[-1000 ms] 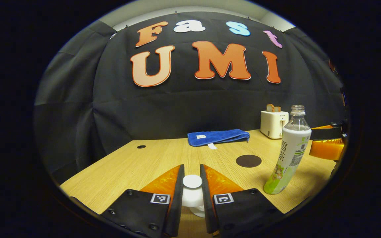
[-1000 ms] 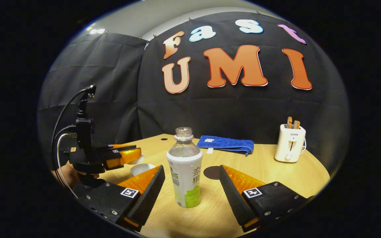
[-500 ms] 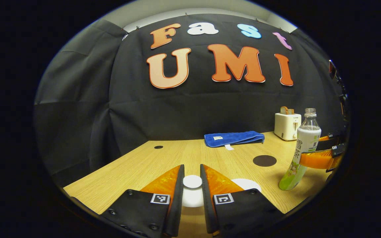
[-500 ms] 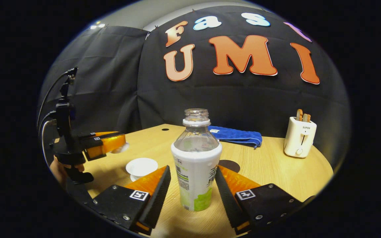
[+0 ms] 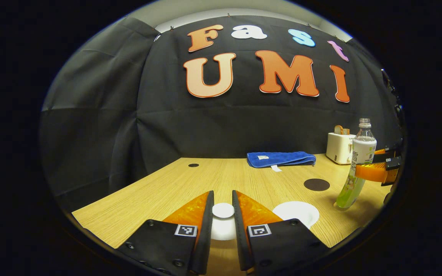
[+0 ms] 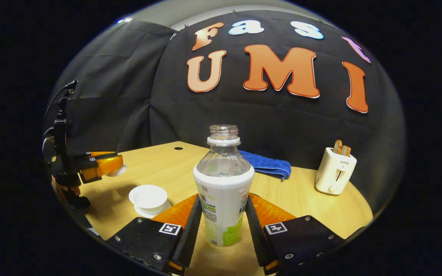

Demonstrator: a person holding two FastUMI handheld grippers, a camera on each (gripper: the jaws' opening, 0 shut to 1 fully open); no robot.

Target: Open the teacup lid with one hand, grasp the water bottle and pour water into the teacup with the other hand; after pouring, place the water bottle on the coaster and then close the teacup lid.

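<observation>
My left gripper [image 5: 222, 196] is shut on the knob of the white teacup lid [image 5: 223, 227] and holds it above the table. The white teacup [image 5: 297, 212] stands uncovered on its saucer to the right of my left gripper; in the right gripper view the teacup [image 6: 148, 196] is at the left. My right gripper [image 6: 223, 201] is shut on the uncapped water bottle [image 6: 223, 191], both fingers pressed on its label. The bottle [image 5: 357, 165] is upright, its base at or near the tabletop. The dark round coaster [image 5: 316, 184] lies between the cup and the bottle.
A folded blue towel [image 5: 281, 158] lies at the back of the wooden table [image 5: 159, 191]. A white toaster [image 6: 335, 174] with toast in it stands at the back right. In the right gripper view, a hand holds the left gripper [image 6: 102, 166] at the far left.
My left gripper carried the lid up and to the left off the teacup, which now stands uncovered. My right gripper moved in and shut on the bottle.
</observation>
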